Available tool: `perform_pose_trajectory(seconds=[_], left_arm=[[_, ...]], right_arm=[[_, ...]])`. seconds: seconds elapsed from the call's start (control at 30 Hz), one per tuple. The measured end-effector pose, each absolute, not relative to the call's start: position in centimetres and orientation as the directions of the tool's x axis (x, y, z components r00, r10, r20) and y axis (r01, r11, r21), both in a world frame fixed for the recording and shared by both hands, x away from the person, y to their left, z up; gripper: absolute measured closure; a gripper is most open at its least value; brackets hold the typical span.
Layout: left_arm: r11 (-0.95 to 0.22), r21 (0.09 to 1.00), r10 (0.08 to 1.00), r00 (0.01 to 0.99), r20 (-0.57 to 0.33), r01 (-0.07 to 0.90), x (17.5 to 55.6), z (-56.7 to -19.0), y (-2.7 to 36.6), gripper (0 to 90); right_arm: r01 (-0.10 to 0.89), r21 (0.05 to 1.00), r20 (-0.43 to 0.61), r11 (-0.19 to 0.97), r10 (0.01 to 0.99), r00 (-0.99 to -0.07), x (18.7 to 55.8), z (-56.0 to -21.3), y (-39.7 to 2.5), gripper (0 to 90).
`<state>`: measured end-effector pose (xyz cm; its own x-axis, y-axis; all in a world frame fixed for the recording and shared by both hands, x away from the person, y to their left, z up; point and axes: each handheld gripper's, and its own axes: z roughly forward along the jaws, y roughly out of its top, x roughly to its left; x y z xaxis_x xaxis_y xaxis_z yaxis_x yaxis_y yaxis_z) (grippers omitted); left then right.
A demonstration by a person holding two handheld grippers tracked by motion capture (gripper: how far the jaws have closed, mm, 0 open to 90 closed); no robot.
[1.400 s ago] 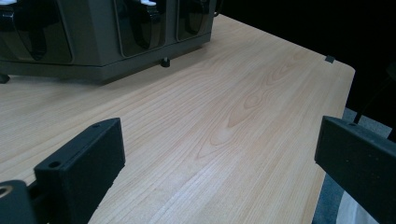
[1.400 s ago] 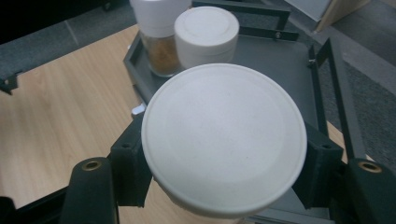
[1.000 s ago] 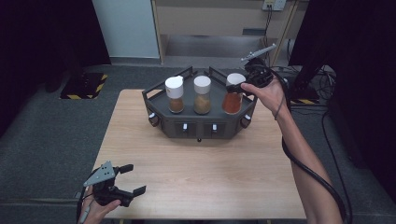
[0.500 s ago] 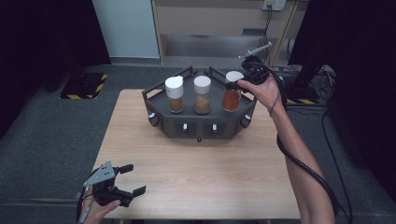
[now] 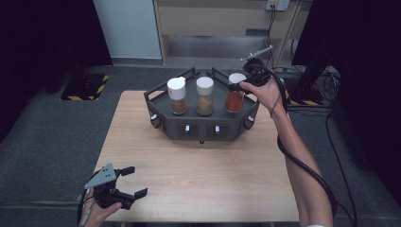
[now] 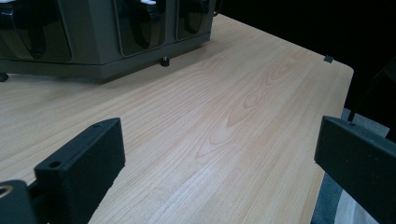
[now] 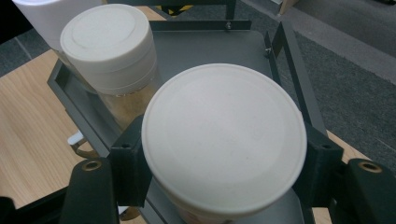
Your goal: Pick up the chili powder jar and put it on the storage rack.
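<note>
In the high view, the right gripper (image 5: 242, 81) is at the far right end of a dark six-sided rack (image 5: 204, 128) that stands on the wooden table (image 5: 203, 179). Its jaws reach the white cap of the red-spice jar (image 5: 234, 97), which stands upright in the rack directly below and in front of the gripper. Just beside that jar, farther from the right gripper, stands a yellow-spice jar (image 5: 204, 97), and beyond it a brown-spice jar (image 5: 177, 97); all three are upright in a row with white caps. The left gripper (image 5: 130, 182) is well apart from the rack, low over the near left corner of the table, with its jaws spread and nothing between them.

In the left gripper view, the two black jaws stand wide apart over bare table (image 6: 224, 116). The rack (image 6: 107, 37) lies ahead and toward the left jaw's side, its front panels and a small foot visible.

In the right gripper view, the camera looks down on the round white cap of the red-spice jar (image 7: 224, 140), which sits squarely between the jaws. Each jaw presses against a side of the cap, so the gripper pinches the jar at its lid. Just beyond it stands the yellow-spice jar (image 7: 109, 51), with the brown-spice jar's cap (image 7: 51, 14) past that. The rack's grey floor and rails (image 7: 280, 51) lie ahead of the jaws.
</note>
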<state>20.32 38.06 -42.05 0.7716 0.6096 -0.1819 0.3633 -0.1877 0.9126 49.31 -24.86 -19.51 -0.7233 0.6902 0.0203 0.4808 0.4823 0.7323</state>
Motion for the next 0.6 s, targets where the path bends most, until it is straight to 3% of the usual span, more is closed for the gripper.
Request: perform_pose_trajectory(seconds=[0.6], left_arm=[[-0.188, 0.913, 0.610, 0.771, -0.181, 0.363, 20.3, -42.1, 38.1, 0.5]], right_arm=[[0.498, 0.716, 0.025, 0.488, 0.696, -0.718, 50.2, -20.7, -24.3, 34.6]])
